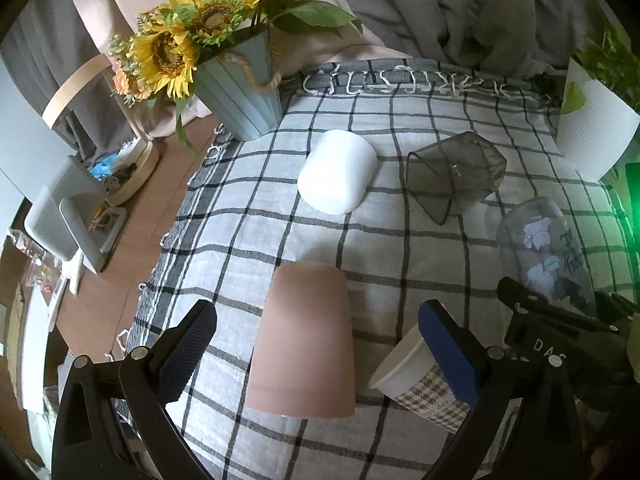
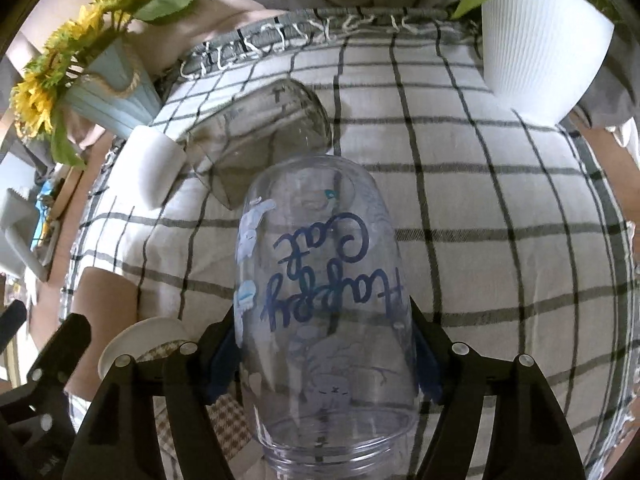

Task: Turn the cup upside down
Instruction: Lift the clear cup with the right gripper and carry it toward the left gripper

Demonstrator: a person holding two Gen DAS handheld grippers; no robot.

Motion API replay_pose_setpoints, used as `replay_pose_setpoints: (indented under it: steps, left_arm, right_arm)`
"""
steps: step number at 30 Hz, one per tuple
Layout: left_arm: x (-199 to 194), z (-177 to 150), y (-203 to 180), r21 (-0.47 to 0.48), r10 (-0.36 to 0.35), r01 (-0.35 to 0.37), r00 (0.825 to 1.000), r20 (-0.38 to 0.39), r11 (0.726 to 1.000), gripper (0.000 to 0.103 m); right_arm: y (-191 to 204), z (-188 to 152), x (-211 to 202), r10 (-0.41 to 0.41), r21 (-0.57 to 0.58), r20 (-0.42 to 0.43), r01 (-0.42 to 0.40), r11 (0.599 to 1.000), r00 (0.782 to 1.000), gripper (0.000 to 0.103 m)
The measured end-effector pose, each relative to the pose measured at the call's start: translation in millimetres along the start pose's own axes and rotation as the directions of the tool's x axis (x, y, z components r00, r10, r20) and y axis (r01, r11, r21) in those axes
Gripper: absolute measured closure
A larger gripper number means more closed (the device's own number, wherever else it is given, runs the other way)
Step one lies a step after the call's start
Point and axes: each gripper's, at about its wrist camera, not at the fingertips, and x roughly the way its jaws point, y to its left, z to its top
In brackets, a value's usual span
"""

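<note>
My right gripper (image 2: 326,364) is shut on a clear plastic cup (image 2: 324,300) with blue "Happy Cat" lettering. The cup is upside down, its base pointing away and its rim nearest the camera. The same cup shows in the left wrist view (image 1: 548,248) at the right, with the right gripper (image 1: 560,332) below it. My left gripper (image 1: 320,348) is open around a pink cup (image 1: 304,340) that stands upside down on the checked cloth (image 1: 240,240). A checked paper cup (image 1: 420,380) lies tilted beside its right finger.
A white cup (image 1: 338,170) and a smoky grey cup (image 1: 456,172) lie on their sides further back. A blue pot of sunflowers (image 1: 240,92) stands back left and a white ribbed planter (image 1: 596,128) back right. The table edge and desk clutter lie to the left.
</note>
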Motion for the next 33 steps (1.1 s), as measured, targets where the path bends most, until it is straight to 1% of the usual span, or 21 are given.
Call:
replay_pose_setpoints:
  steps: [5, 10, 14, 15, 18, 23, 25, 29, 33]
  left_arm:
    - [-7.3, -2.1, -3.1, -0.006, 0.008, -0.008, 1.000, 0.008, 1.000, 0.000]
    - [-22.0, -6.4, -5.5, -0.011, -0.005, 0.005, 1.000, 0.028, 1.000, 0.000]
    - [-36.2, -15.2, -10.9, -0.019, -0.054, 0.054, 0.998, 0.036, 0.998, 0.000]
    - [-40.5, -19.2, -13.7, -0.017, -0.076, 0.076, 0.997, 0.034, 0.997, 0.000]
    - [-49.0, -30.3, -23.8, 0.002, -0.111, 0.111, 0.994, 0.026, 0.994, 0.000]
    - [-54.1, -52.0, -39.8, 0.055, -0.129, 0.129, 0.992, -0.005, 0.990, 0.000]
    - [-54.0, -58.2, -43.3, 0.064, -0.117, 0.118, 0.993, -0.013, 0.991, 0.000]
    - [-53.2, -66.0, -52.0, 0.088, -0.096, 0.097, 0.995, -0.018, 0.991, 0.000]
    - [-55.0, -73.2, -60.2, 0.111, -0.074, 0.075, 0.997, -0.012, 0.991, 0.000]
  right_arm:
    - [-6.1, 0.1, -10.8, 0.010, 0.000, 0.033, -0.010, 1.000, 0.999, 0.031]
    - [-13.0, -4.8, -31.1, 0.002, 0.001, 0.069, -0.002, 1.000, 0.998, 0.031]
    - [-25.9, -17.9, -58.5, -0.028, 0.034, 0.098, 0.025, 0.999, 0.995, 0.031]
    - [-30.4, -22.4, -65.3, -0.038, 0.048, 0.095, 0.034, 0.998, 0.995, 0.031]
    - [-39.1, -36.0, -76.8, -0.042, 0.075, 0.069, 0.037, 0.997, 0.997, 0.031]
    - [-48.2, -67.2, -78.3, -0.056, 0.100, 0.021, 0.053, 0.994, 0.998, 0.031]
    - [-54.0, -79.4, -72.8, -0.056, 0.121, -0.003, 0.056, 0.991, 0.998, 0.031]
    - [-61.7, -90.3, -60.2, -0.071, 0.132, -0.027, 0.074, 0.988, 0.997, 0.031]
    - [-68.4, -93.0, -53.1, -0.085, 0.139, -0.017, 0.087, 0.986, 0.996, 0.031]
